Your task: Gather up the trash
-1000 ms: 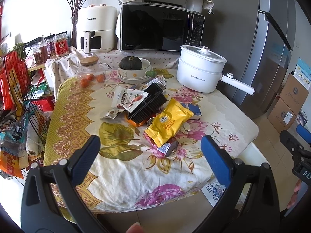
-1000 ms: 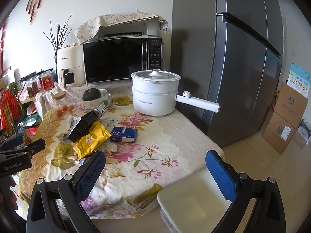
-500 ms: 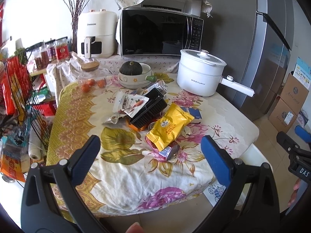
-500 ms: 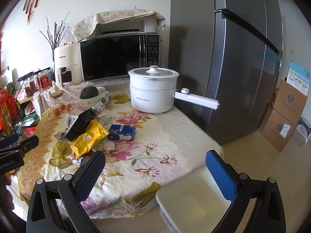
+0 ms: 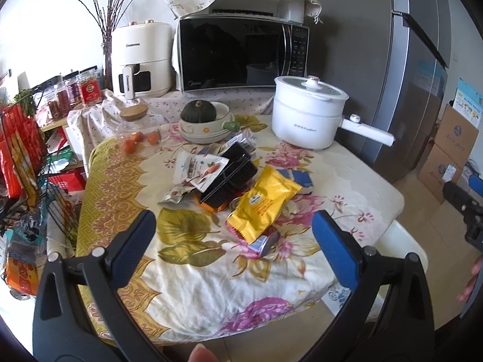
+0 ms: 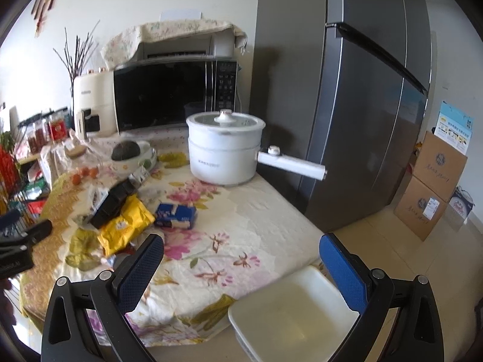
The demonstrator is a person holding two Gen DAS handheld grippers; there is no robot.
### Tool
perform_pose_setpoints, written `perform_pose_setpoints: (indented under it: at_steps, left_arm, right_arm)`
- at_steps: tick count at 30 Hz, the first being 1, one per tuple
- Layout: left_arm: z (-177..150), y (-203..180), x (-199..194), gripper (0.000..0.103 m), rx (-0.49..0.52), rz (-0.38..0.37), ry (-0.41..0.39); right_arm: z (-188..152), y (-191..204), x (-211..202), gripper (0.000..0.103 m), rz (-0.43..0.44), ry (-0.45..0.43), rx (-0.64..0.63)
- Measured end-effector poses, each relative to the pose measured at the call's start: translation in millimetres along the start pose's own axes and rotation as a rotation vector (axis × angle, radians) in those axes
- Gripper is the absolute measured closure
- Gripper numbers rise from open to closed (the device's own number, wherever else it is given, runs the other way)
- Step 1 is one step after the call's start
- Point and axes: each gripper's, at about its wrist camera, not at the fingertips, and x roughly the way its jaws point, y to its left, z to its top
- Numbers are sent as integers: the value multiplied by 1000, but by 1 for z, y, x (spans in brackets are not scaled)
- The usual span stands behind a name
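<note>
My left gripper (image 5: pixel 234 235) hangs in front of the near edge of the table (image 5: pixel 114 187), its blue pads wide apart and holding nothing. My right gripper (image 6: pixel 241 267) is spread just as wide and just as empty, out over the table's right corner and the white bin (image 6: pixel 289 310) that sits low beside it.

The trash lies in a heap in the middle of the flowered cloth: a yellow snack bag (image 5: pixel 264 203) nearest me, a small silver can (image 5: pixel 267 244) on its side just in front of it, a black plastic tray (image 5: pixel 231 178) behind, a white printed wrapper (image 5: pixel 200 169) leaning on the tray, a crumpled scrap (image 5: pixel 175 193) to the left and a blue packet (image 6: pixel 175 215) to the right. The white pot (image 5: pixel 306 114), the bowl with the squash (image 5: pixel 205 120) and the jar (image 5: pixel 135 126) stand behind and are not mine to take.

I judge the step is the reach in for a first piece. The yellow bag is the fair choice for the left: it lies on top and close. I should come down with the pads astride its narrow width, pinch near one end so the foil does not slide out, and lift straight up so the can beneath its edge does not roll. The blue packet stands apart and suits the right, which is already next to the bin
</note>
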Motion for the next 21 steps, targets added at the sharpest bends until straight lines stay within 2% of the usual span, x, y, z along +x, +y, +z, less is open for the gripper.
perform_pose_setpoints:
  at_steps: [7, 12, 13, 15, 19, 21]
  left_arm:
    - [17, -1, -8, 1, -13, 22, -62]
    - [27, 6, -4, 0, -20, 38, -63]
    - [30, 9, 0, 0, -21, 23, -56]
    - [36, 11, 11, 0, -17, 0, -11]
    - [46, 6, 47, 0, 42, -20, 146]
    - [46, -1, 69, 1, 91, -90, 223]
  right_arm:
    - [19, -1, -18, 0, 8, -74, -14]
    - [29, -7, -20, 0, 41, -45, 23]
    - [32, -7, -17, 0, 55, -27, 28]
    - [39, -8, -9, 0, 85, 18, 31]
    - [53, -4, 18, 0, 118, 106, 3]
    - [54, -1, 34, 0, 116, 155, -12]
